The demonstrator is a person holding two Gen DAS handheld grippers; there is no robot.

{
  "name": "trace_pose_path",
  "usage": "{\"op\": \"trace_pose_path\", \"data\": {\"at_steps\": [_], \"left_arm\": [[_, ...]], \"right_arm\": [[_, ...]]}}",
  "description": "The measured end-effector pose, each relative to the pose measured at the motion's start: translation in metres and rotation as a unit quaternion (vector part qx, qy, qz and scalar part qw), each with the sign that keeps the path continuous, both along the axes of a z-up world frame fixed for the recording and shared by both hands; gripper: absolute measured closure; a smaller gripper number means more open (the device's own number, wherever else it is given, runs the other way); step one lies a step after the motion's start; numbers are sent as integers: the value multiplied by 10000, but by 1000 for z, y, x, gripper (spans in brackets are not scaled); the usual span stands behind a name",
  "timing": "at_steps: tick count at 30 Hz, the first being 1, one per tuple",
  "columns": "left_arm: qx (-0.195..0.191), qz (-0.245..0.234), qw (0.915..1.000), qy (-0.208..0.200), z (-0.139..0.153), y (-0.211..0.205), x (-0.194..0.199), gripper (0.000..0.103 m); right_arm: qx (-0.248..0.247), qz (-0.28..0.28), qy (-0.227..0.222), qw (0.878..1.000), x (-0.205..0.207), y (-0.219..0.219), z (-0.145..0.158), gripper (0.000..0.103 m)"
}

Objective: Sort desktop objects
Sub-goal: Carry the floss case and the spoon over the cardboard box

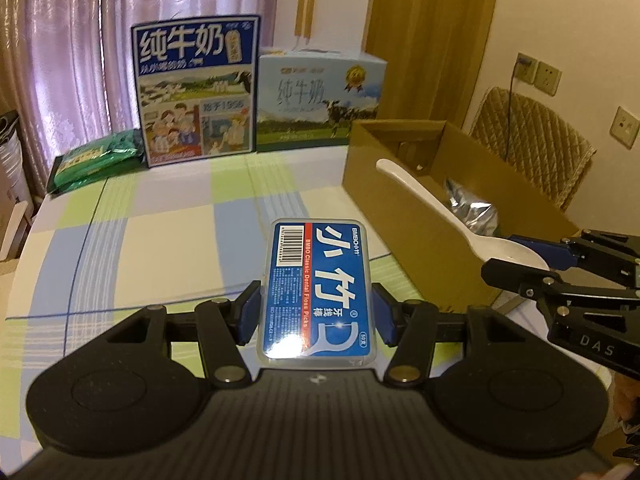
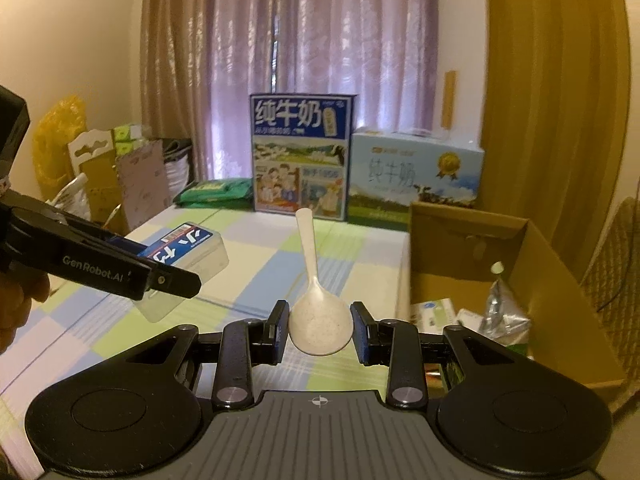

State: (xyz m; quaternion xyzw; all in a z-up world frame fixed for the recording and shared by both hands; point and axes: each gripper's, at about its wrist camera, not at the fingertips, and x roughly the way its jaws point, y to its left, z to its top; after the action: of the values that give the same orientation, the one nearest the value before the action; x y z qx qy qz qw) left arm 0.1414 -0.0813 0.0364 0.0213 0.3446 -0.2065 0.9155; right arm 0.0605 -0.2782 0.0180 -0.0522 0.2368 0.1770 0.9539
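**Floss-pick box and spoon held aloft beside the sorting carton**

Floss-pick box (image 1: 318, 292), a clear plastic case with a blue label, sits pinched by its long sides in the left gripper (image 1: 316, 316), raised above the checked tablecloth (image 1: 160, 240). The right gripper (image 2: 320, 330) has its pads pressed on the bowl of a white spoon (image 2: 316, 308), handle pointing to 12 o'clock. Both grips look slight: the smooth case could slide out forward, and the rounded bowl could pivot or squirt free if either is tilted toward the open cardboard carton (image 1: 404, 216) at 2 o'clock, which already holds a foil pouch (image 1: 472, 208). The two tools are near enough to collide. Farther off at 12 o'clock stand two milk cartons (image 1: 198, 88), a green packet (image 1: 100, 158) at 10 o'clock, then mauve curtains (image 1: 72, 40).
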Motion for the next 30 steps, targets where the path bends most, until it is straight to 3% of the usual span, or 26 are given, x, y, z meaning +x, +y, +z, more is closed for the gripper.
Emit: {"op": "trace_pose_path", "data": {"at_steps": [19,30], "left_arm": [[-342,-570,9978,-3,4,-90,9,52],[-379,-690,9969,67,-2,-113,16,52]], "right_arm": [[-37,-890,-8,9960,16,-81,19,73],[-42,-1118,70,9937,26,-112,14,73]]}}
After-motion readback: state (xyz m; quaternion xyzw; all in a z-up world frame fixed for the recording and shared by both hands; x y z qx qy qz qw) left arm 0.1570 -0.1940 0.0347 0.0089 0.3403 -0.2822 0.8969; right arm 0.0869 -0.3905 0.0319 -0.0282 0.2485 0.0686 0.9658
